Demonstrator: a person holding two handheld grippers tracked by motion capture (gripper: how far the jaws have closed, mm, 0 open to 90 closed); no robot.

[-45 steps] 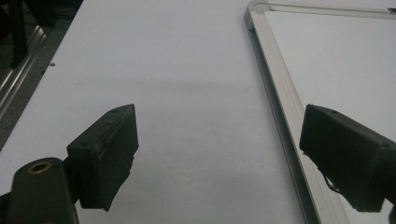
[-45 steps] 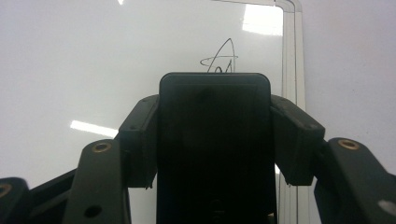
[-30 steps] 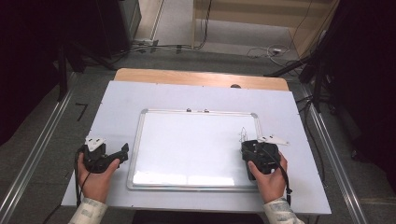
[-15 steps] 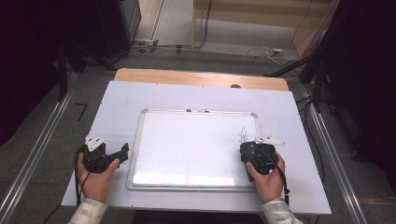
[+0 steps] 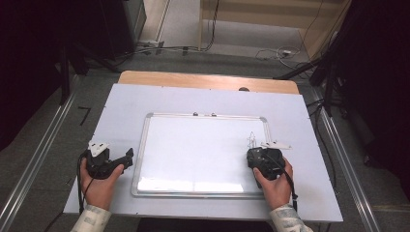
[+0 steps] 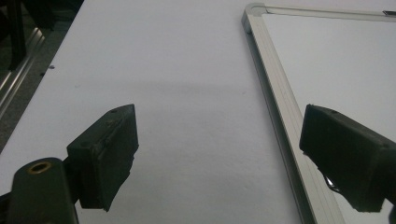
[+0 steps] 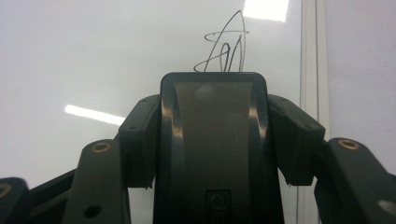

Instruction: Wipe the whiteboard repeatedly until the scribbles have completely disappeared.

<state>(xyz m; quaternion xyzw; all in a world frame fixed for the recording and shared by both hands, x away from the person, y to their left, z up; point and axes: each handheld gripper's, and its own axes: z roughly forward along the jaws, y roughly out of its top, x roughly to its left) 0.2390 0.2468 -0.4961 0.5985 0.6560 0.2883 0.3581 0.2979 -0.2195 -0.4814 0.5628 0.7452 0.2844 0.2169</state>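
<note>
You are nudging the right tool (image 5: 257, 153), clamped on a black eraser (image 7: 214, 140), leftward beneath the scribble (image 5: 251, 140) at the whiteboard (image 5: 193, 159)'s right, not yet wiping, while the left tool (image 5: 126, 157) is idling apart.

Overhead light glares off whiteboard (image 5: 203, 150) – surroundings dim, near tool jaws soft, slightly blurred.

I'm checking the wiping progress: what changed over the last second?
The right claw, shut on the black eraser, slid slightly left across the whiteboard, just short of the scribble. The left claw stayed open beside the board's left edge; the scribble is unerased.
</note>
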